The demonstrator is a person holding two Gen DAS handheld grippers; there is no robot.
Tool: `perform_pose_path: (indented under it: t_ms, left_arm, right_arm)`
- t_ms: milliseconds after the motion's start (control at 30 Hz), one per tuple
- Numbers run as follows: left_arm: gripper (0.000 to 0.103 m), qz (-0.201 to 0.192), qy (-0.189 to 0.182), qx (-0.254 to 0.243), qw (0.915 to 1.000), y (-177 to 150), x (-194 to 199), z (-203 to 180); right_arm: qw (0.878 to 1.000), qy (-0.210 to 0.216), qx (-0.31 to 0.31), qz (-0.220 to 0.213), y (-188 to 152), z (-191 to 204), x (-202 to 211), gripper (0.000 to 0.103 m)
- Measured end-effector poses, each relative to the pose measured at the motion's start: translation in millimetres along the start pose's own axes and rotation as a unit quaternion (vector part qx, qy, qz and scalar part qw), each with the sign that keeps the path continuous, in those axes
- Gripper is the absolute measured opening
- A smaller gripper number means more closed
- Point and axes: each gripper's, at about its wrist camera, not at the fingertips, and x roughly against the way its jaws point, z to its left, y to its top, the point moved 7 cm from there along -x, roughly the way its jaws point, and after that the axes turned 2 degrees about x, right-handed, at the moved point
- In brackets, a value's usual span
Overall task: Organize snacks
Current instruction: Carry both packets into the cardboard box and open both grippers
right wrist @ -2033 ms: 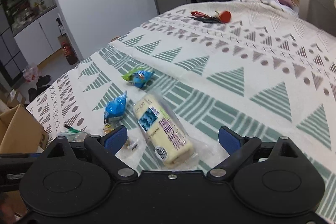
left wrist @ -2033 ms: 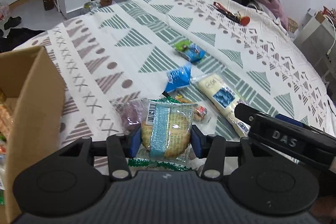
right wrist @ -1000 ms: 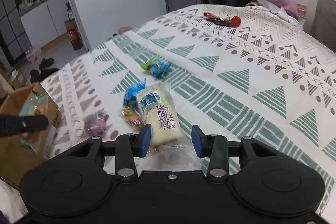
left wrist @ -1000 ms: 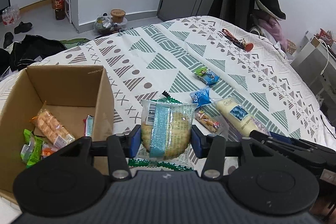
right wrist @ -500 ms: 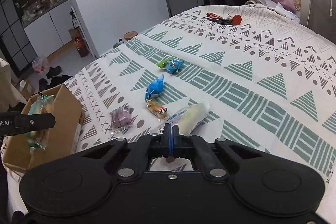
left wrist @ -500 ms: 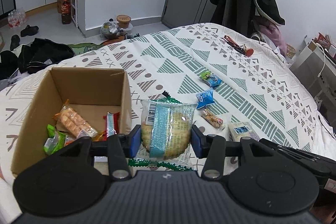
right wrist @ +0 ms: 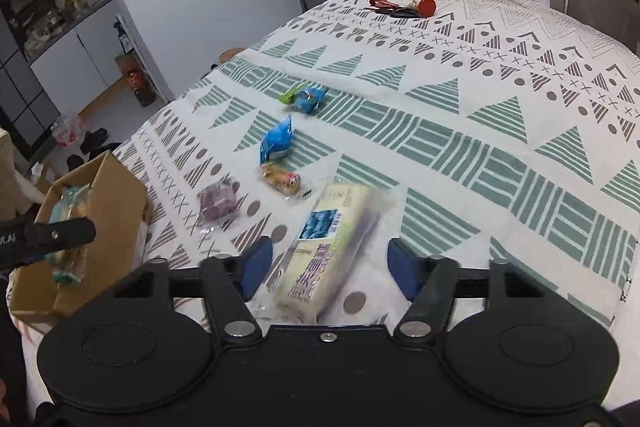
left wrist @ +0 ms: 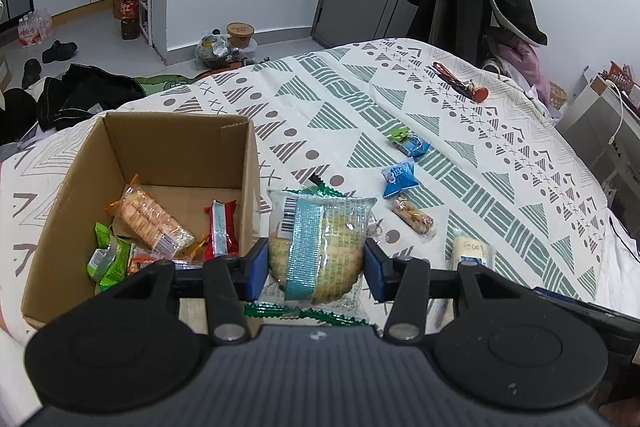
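Left wrist view: a wrapped round cake is clamped between the fingers of the left gripper, held just right of an open cardboard box of snacks on the patterned bed

Right wrist view: the right gripper is spread wide around a long cream snack pack, not touched by the fingers; small packets are scattered beyond
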Motion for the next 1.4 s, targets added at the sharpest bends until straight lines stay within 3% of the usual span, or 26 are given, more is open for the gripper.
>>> perform_pose_path:
  t_ms: [200,267,500,533,633,667,867,1400]
  left_arm:
    - [0.048,0.008,0.002,0.000,1.0000,0,-10,-2]
    - [0.048,0.010,0.002,0.000,1.0000,1,-13,-3]
    - [0.048,0.016,0.003,0.001,0.9999,0,-22,-5]
    - [0.048,0.017,0.003,0.001,0.9999,-1,-22,-4]
    - [0.048,0.018,0.004,0.001,0.9998,-2,-22,-3]
    - [0.048,0.019,0.005,0.002,0.9998,-2,-22,-2]
    - [0.048,0.016,0.008,-0.002,0.9998,0,-13,0]
    - [0.048,-0.022,0.019,0.005,0.9996,20,30,15]
  right_arm:
    - [1.000,-0.008,0.004,0.029,-5,-1,-25,0.069]
    - [0.999,-0.018,0.013,0.036,-6,1,-32,0.078]
    - [0.998,-0.030,0.013,0.052,-8,6,-52,0.080]
    - [0.998,-0.033,0.014,0.054,-9,6,-54,0.077]
    - [0.997,-0.036,0.027,0.069,-16,9,-59,0.038]
    - [0.996,-0.038,0.034,0.067,-16,10,-58,0.033]
    - [0.998,-0.024,0.028,0.044,-10,13,-36,0.028]
    - [0.999,0.009,0.038,-0.020,20,52,16,0.027]
